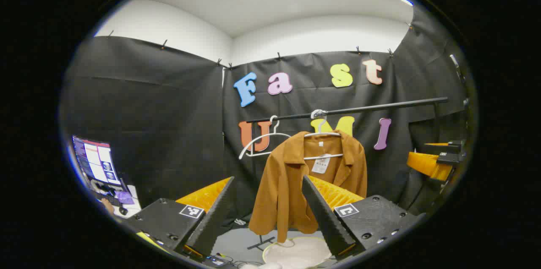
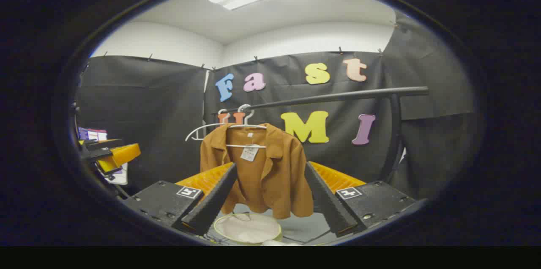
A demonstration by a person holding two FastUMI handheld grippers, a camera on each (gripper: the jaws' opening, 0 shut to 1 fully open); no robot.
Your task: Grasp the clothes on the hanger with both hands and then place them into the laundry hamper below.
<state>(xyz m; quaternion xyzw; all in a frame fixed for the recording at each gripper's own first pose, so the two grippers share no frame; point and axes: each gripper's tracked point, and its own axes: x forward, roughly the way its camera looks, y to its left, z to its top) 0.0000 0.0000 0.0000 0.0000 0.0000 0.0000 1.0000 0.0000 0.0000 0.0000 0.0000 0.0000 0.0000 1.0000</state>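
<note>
Garment: brown, soft-cloth jacket w/ collar (image 1: pixel 310 176) hangs on a white wire hanger (image 1: pixel 323 133) from a black horizontal rail (image 1: pixel 359 109). Front hangs open, a pale tag shows at the neck. Seen in right gripper view too (image 2: pixel 262 171), same hang.
Spare hanger: second white hanger (image 1: pixel 262 142), bare, on the rail just beside the jacket.
Hamper: pale, round-rimmed laundry hamper (image 1: pixel 298 252) on the grey floor, below the jacket; mouth open and facing up, looks empty as far as can be seen. In right gripper view (image 2: pixel 247 227) it sits under the jacket's hem.
Left gripper: left gripper (image 1: pixel 268 205) has its jaws spread wide, nothing between them; jacket shows in the gap but farther off, not touched.
Right gripper: right gripper (image 2: pixel 270 193) also spread wide, holding nothing; jacket framed in the gap, apart from the fingers.
Each other's view: the right gripper shows at the far right edge of left gripper view, the left one at the far left edge of right gripper view; both well apart from the cloth.
Side detail: a lit monitor (image 1: pixel 95 161) at the left edge of left gripper view.
Progress: judged as the very start. Nothing grasped, jacket fully on hanger, hamper not filled.
Left to do: close in w/ both grippers, pinch the cloth on two sides, lift it off the hanger, lower it into the hamper, let go.
Likely snag: collar or shoulders may catch on the hanger when pulled off.
</note>
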